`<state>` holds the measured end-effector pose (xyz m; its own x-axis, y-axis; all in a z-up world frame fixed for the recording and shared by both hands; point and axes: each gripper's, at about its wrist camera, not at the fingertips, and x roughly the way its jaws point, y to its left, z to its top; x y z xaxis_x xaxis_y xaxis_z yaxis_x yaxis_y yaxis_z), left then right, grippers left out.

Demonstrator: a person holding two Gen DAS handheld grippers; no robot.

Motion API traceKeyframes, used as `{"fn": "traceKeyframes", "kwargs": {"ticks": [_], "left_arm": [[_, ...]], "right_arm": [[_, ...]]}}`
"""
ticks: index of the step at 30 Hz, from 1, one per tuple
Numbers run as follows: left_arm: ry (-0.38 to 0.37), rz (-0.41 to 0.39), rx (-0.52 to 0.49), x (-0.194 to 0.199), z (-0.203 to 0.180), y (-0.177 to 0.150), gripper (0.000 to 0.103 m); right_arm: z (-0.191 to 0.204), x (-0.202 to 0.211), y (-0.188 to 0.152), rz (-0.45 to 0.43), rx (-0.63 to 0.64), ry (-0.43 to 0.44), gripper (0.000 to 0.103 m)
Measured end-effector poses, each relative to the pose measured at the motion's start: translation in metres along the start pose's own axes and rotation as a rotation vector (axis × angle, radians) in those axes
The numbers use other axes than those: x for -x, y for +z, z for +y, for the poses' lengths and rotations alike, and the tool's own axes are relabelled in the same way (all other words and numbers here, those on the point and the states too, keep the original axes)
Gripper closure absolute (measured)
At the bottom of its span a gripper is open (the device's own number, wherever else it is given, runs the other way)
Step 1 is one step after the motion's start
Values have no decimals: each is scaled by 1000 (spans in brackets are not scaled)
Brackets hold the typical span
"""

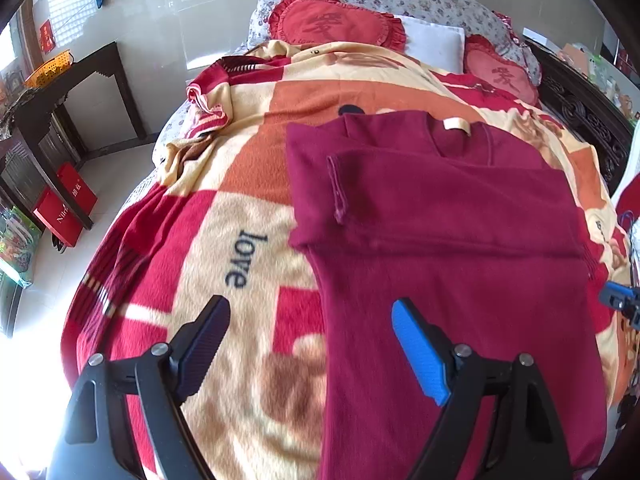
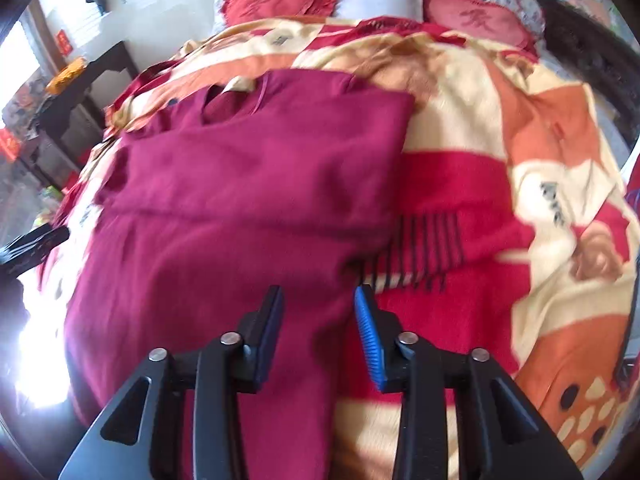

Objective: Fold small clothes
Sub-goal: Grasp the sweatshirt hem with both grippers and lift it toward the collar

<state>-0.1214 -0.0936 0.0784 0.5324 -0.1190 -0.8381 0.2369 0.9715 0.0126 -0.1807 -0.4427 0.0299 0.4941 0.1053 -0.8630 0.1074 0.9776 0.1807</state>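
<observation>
A dark red long-sleeved top (image 1: pixel 448 248) lies flat on the bed blanket, collar and cream label (image 1: pixel 458 125) at the far end, both sleeves folded across its chest. It also shows in the right wrist view (image 2: pixel 240 200). My left gripper (image 1: pixel 310 316) is wide open and empty, hovering over the top's near left edge. My right gripper (image 2: pixel 318 300) is open and empty, above the top's near right edge. The right gripper's blue tip (image 1: pixel 618 300) shows at the far right of the left wrist view, and the left gripper's dark tip (image 2: pixel 34 244) at the left edge of the right wrist view.
A red, orange and cream fleece blanket (image 1: pixel 224 216) covers the bed. Heart-shaped red cushions (image 1: pixel 332 20) and a white pillow (image 1: pixel 434 42) lie at the head. A dark wooden side table (image 1: pixel 76 84) and red boxes (image 1: pixel 66 208) stand left of the bed. A dark carved bedframe (image 1: pixel 580 112) runs along the right.
</observation>
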Motion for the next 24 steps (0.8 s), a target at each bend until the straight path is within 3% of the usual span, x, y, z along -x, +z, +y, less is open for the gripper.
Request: {"fn": "traceKeyframes", "kwargs": {"ticks": [5,12,18,24], "left_arm": [[-44,16,-3,14,1,-25,16],[-81,67,-9,26,5,-66,16],[-106,111,-37,38,7,-104,16],[-143,191,-19,43,13,-143,16]], "right_arm": [[-6,10,-38,46,-40,78,79],[-3,9,-92,123,-12,84,78],[-5,24,-120,127,11,115,77],[-2,43,-140,155,28,224,76]]}}
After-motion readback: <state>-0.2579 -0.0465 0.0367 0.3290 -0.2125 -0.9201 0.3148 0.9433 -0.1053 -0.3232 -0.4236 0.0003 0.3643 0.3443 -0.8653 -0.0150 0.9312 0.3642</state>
